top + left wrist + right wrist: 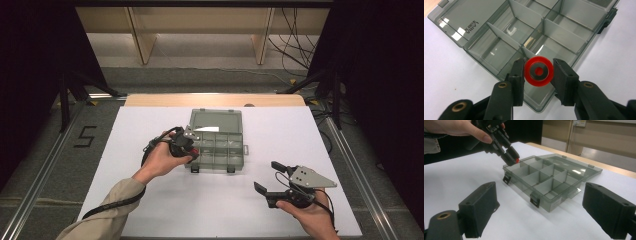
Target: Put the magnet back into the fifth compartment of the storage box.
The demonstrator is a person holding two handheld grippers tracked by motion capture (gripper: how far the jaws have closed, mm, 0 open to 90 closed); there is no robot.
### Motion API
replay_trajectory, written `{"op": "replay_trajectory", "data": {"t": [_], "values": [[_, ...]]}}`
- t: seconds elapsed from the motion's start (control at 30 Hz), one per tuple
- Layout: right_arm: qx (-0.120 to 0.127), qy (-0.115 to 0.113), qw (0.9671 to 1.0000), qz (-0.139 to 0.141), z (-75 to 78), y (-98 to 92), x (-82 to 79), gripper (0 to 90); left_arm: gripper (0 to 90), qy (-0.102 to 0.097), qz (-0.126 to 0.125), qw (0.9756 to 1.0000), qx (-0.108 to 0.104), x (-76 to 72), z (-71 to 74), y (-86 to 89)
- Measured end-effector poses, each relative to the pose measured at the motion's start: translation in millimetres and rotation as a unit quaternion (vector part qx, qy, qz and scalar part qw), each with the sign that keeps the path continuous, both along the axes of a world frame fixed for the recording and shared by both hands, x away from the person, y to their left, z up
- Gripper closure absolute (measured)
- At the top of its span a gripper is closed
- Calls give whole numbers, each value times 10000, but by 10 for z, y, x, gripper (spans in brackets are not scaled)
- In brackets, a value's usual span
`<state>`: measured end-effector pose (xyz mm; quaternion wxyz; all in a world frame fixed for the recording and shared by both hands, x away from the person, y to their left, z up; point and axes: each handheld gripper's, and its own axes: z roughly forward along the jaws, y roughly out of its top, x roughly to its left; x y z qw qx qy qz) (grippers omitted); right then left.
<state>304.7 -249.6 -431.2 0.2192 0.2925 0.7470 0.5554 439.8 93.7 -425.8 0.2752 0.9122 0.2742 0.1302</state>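
A smoky clear organizer box (235,167) lies open at the table's middle, its lid (216,120) folded flat behind. Dividers (554,32) split it into several compartments. My left gripper (538,62) is shut on a red ring (539,71) with a grey inner band. It hovers over the box's near left corner compartment (541,97). From the high view that gripper (190,148) sits at the box's left front corner. My right gripper (265,176) stands open above the table, front right of the box, with nothing between its fingers. Along its jaws I see the box (554,203) and the ring (517,160).
White sheet (150,200) covers the table, and a wooden edge (215,100) shows at the far side. Black latches (534,202) stick out from the box front. Dark stands and cables (295,45) sit on the floor beyond the table.
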Motion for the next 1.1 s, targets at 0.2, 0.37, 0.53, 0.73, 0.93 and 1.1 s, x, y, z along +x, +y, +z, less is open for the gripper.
{"op": "replay_trajectory", "data": {"t": [0.2,0.37,0.53,0.73,0.93,1.1], "values": [[3,17,10000,1,2,0,-1,131,625,-107,-15,9999,61,6,-36,-12],[2,6,10000,2,1,0,-1,131,623,-137,-12,9999,88,13,-49,-17],[2,9,10000,4,1,-1,-1,131,619,-125,-69,9998,161,11,-65,-32],[10,13,10000,15,1,-4,-1,131,595,-145,-71,9997,200,12,-81,-32],[-41,105,9999,-6,9,-17,-9,131,530,-184,-18,9998,83,13,-53,-2],[28,211,9998,-31,4,-16,-13,131,454,-259,68,9996,-122,-9,-12,51]]}}
